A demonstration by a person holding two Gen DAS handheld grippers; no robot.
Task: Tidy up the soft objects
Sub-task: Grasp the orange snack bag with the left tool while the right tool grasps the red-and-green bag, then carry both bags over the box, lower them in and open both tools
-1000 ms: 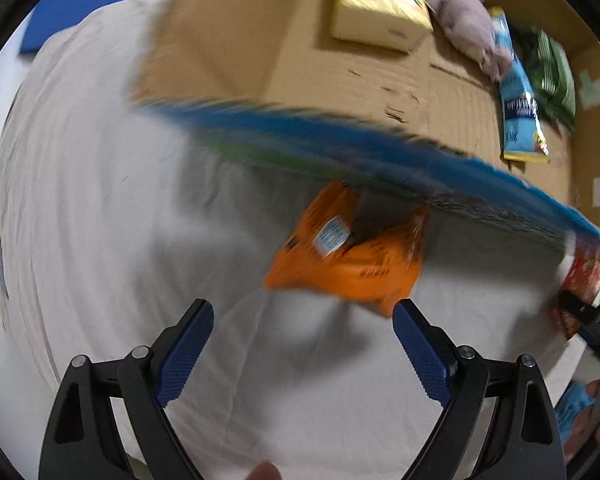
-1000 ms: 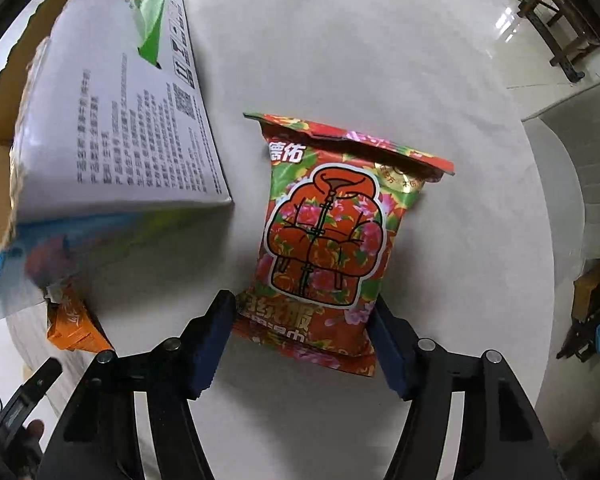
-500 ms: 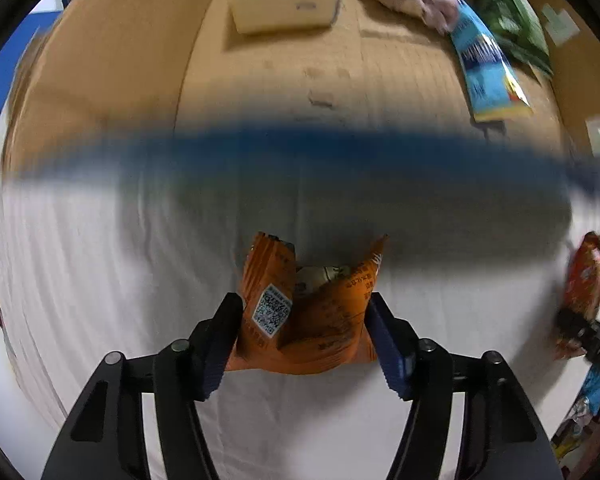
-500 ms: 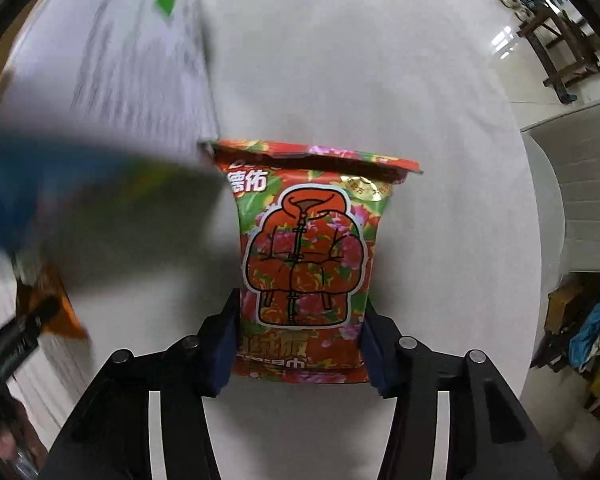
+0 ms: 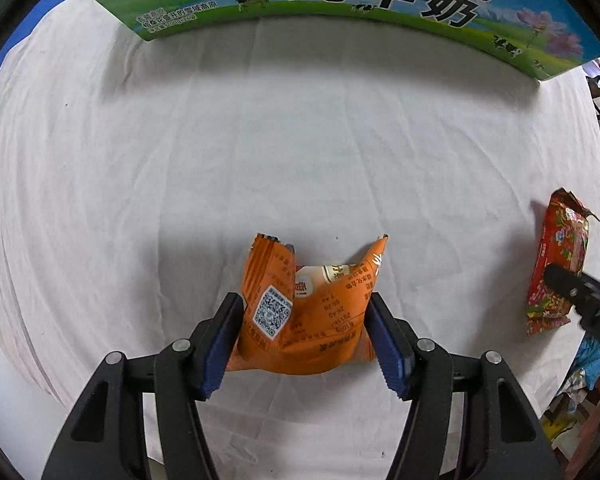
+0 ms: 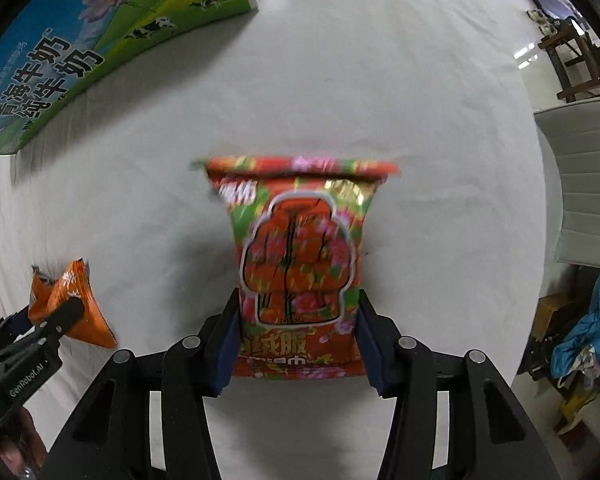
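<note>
My left gripper [image 5: 306, 336] is shut on an orange snack packet [image 5: 308, 312], which crumples between the blue pads on the white cloth. My right gripper [image 6: 296, 340] is shut on the lower part of a red floral snack bag [image 6: 298, 256]. That red bag also shows at the right edge of the left wrist view [image 5: 556, 264], with the right gripper on it. The orange packet shows at the left of the right wrist view [image 6: 76, 304], held by the left gripper [image 6: 48, 320].
A milk carton box [image 5: 340, 0] with a blue and green printed side stands at the far edge of the white-clothed table [image 5: 260, 140]; it also shows in the right wrist view [image 6: 80, 40]. A white chair [image 6: 584, 176] and floor clutter lie beyond the table's right edge.
Both grippers have closed on their packets. The views have dropped lower, so the box's printed side now shows instead of its inside.
</note>
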